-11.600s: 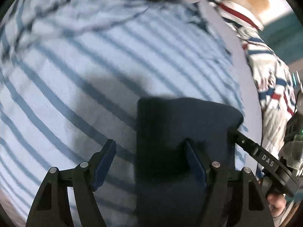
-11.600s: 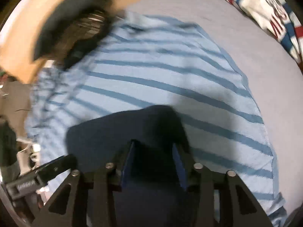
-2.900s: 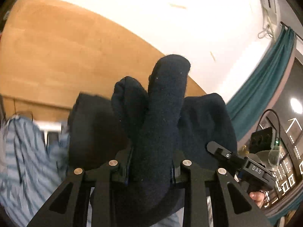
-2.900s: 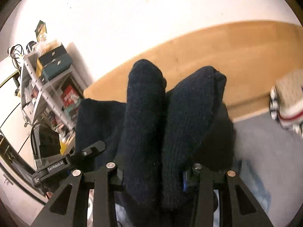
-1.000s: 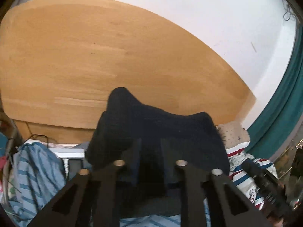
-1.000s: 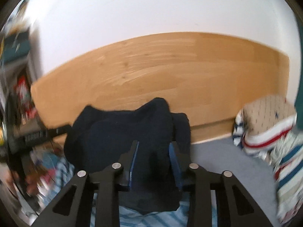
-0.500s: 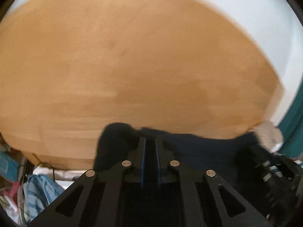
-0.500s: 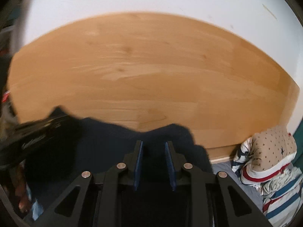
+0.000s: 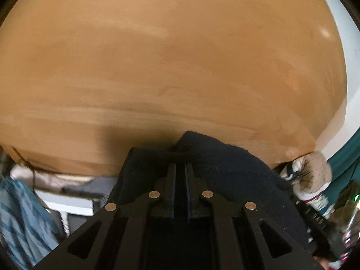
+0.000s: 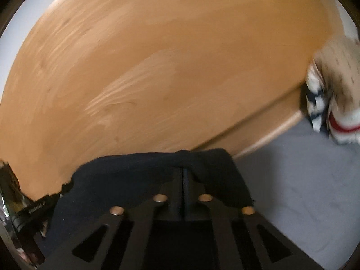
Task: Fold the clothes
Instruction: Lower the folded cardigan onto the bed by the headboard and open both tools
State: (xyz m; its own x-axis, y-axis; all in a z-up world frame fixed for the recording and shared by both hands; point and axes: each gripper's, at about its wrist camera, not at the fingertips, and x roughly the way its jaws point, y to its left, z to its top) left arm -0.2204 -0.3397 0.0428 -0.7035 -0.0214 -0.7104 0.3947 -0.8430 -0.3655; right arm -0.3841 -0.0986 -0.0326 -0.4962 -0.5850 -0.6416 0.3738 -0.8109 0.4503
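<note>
- Our left gripper has its jaws nearly together, pinching the dark navy garment; our right gripper has just been closing, its jaws now pressed together on the same cloth.
- The wooden headboard fills the view behind the garment.
- The grey bed sheet lies below the headboard.
- A striped blue shirt lies left of the garment.
- A pile of patterned clothes sits against the headboard's right end.
</note>
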